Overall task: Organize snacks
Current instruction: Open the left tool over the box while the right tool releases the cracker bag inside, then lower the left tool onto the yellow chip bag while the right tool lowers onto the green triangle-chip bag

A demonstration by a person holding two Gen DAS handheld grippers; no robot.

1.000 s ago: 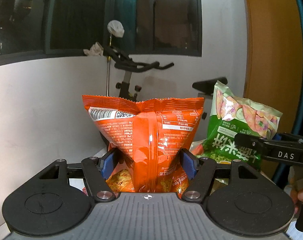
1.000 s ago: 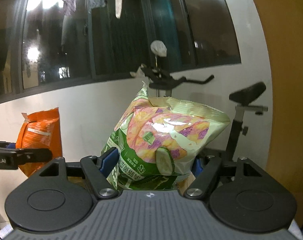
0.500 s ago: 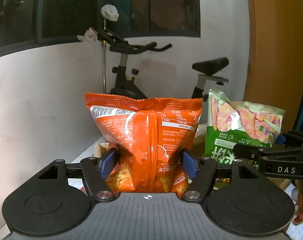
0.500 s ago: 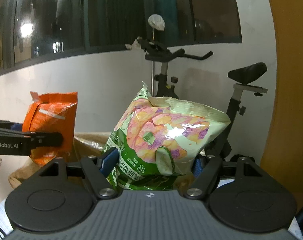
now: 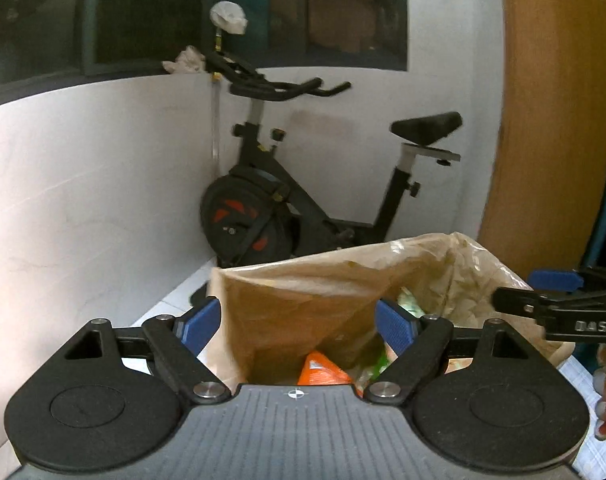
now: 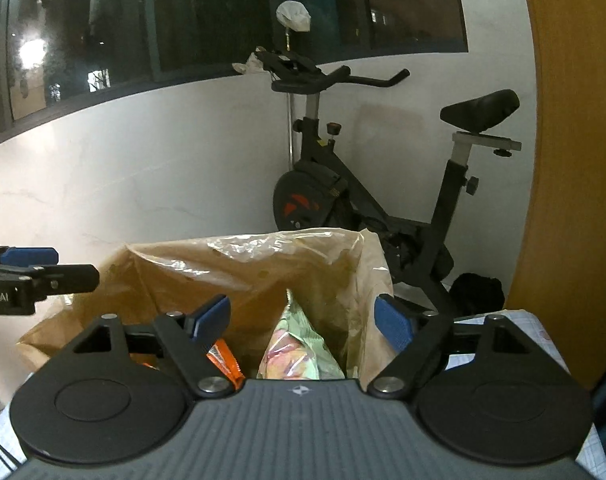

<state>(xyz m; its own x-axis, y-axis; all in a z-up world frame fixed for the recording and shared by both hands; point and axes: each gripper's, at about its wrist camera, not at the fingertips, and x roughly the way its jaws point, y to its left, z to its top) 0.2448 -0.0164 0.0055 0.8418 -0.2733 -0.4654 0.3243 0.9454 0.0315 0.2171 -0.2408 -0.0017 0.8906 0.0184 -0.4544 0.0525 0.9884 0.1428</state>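
Now both claws are opening with nothing between their pads: the left claw (image 5: 299, 320) and right claw (image 6: 303, 318) hover over the brown bag (image 6: 263, 272), where the orange packet (image 5: 319, 372) and green packet (image 6: 299, 352) lie.

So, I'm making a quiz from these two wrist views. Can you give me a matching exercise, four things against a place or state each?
Things:
1. orange snack packet
2. green snack packet
3. left gripper
4. exercise bike

Places or states:
A. by the white wall
B. jaws opening, nothing gripped
C. in the paper bag, left side
D. in the paper bag, right side

Pairs: 1-C, 2-D, 3-B, 4-A
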